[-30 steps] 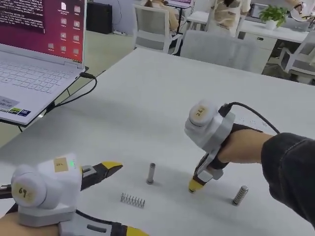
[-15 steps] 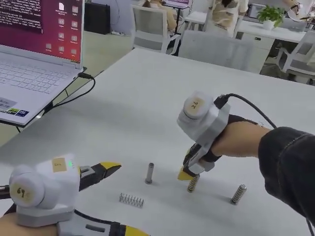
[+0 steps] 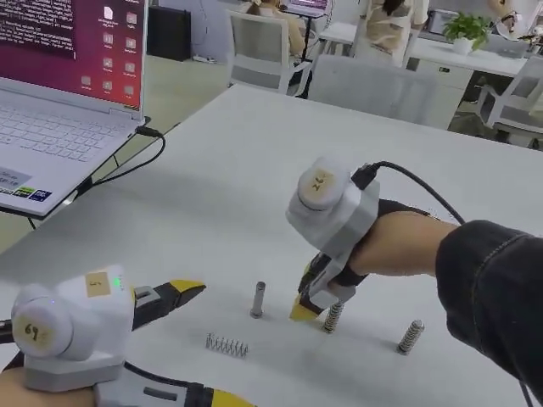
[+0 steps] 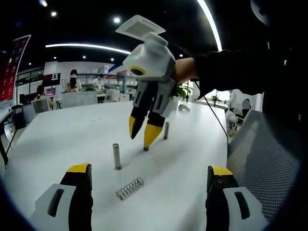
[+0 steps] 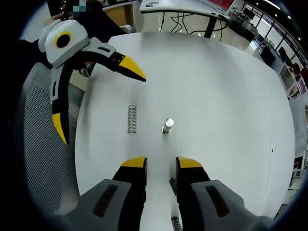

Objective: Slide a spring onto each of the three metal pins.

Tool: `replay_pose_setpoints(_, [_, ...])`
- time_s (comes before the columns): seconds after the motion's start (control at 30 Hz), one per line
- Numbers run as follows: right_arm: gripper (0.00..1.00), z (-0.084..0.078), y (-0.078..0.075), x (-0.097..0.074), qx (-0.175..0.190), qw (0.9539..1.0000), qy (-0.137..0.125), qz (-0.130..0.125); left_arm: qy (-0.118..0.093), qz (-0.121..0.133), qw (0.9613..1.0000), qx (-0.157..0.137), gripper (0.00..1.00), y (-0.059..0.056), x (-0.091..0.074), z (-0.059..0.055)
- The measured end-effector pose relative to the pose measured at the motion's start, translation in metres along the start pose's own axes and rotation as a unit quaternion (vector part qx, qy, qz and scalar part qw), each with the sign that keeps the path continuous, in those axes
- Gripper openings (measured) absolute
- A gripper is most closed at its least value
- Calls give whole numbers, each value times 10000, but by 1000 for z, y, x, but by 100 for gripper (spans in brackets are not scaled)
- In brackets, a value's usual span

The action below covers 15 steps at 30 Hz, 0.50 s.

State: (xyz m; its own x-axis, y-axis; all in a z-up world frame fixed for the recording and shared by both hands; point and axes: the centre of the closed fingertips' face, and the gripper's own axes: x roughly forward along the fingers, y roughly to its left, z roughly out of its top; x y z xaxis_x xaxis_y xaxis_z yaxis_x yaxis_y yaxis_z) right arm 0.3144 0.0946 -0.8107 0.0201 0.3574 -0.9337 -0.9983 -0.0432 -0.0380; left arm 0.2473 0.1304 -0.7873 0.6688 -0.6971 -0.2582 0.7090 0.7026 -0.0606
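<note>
Left gripper wide open, empty; loose spring near-left of bare pin. Right gripper narrowly parted, seemingly empty, beside sprung pin.

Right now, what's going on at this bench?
A person is fitting springs onto pins with two grippers. The open right gripper hovers by the middle pin, which carries a spring, as does the far-right pin. The third pin is bare. A loose spring lies beside it, in front of the open left gripper.
</note>
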Motion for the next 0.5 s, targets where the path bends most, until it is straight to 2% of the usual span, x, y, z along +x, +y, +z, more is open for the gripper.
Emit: replay_pose_setpoints(0.5, [17, 19, 32, 13, -287, 9993, -20, 238, 3, 21, 10000, 5, 97, -1, -4, 0])
